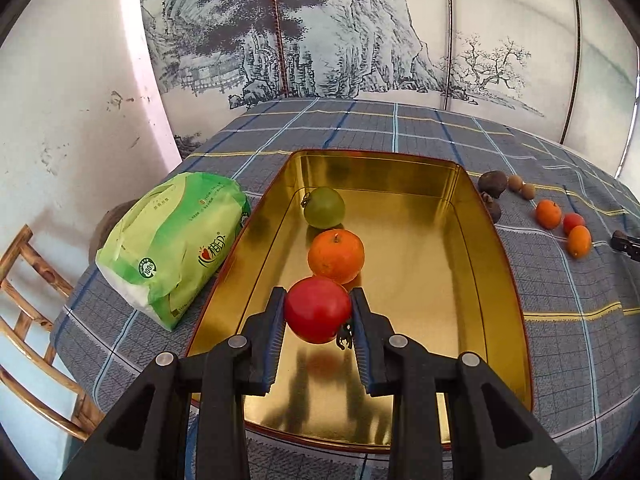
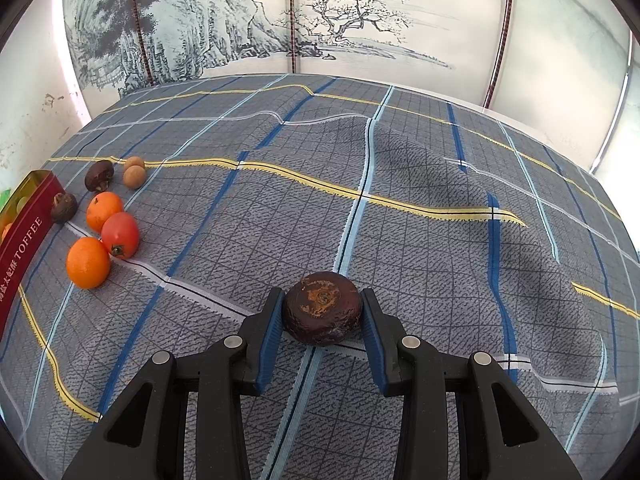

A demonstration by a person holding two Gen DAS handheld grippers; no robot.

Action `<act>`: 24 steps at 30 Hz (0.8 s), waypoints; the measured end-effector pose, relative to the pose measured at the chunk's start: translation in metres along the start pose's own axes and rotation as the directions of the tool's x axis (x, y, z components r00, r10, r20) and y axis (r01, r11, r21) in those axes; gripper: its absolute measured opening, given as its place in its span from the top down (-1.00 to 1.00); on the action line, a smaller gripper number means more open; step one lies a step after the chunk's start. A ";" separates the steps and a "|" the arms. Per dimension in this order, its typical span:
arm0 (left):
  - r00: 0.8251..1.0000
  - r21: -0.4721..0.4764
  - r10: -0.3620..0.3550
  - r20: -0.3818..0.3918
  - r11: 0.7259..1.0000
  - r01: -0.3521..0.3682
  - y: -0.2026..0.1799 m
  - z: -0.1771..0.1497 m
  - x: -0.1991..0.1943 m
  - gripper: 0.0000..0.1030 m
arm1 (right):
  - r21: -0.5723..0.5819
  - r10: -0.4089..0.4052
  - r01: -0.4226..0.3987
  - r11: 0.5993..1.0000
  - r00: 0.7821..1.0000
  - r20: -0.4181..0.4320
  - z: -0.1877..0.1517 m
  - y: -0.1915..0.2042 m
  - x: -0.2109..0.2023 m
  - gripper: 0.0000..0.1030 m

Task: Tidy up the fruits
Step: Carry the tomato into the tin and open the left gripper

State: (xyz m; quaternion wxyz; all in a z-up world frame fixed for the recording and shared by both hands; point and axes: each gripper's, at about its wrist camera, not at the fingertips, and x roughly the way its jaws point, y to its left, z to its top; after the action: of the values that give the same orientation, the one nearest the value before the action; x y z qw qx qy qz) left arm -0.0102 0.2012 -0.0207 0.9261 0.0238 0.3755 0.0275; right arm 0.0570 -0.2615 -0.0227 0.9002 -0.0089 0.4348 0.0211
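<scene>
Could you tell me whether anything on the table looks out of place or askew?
The tablecloth is rumpled into raised folds on the right side, bending its stripes. Otherwise nothing stands out; the fruits look intact.

Left black two-finger gripper (image 1: 318, 310), at lower centre of its frame, is clamped tight. Right black two-finger gripper (image 2: 322, 310), likewise lower centre, is also clamped, angled downward.

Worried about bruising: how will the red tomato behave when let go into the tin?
The red tomato looks round and glossy, so it will probably roll on the tin's smooth floor. Its thin skin likely bruises; the left gripper should release low.
</scene>
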 end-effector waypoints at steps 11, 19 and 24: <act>1.000 -0.001 0.016 -0.004 1.000 -0.016 0.004 0.000 0.009 0.46 | -0.001 -0.002 0.002 1.000 1.000 0.000 0.000 0.001 0.000 0.25; 0.999 0.001 0.034 0.014 0.999 -0.034 0.005 0.000 0.007 0.45 | -0.001 -0.003 0.003 1.000 1.000 0.000 0.000 0.000 0.000 0.25; 0.999 0.000 0.043 0.019 0.999 -0.043 0.005 0.002 0.005 0.45 | -0.001 -0.003 0.003 1.000 1.000 0.000 0.000 0.001 0.000 0.26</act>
State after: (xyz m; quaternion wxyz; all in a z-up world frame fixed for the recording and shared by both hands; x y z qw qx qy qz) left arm -0.0059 0.2067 -0.0225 0.9289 0.0322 0.3660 0.0472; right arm 0.0572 -0.2610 -0.0231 0.9003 -0.0102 0.4347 0.0199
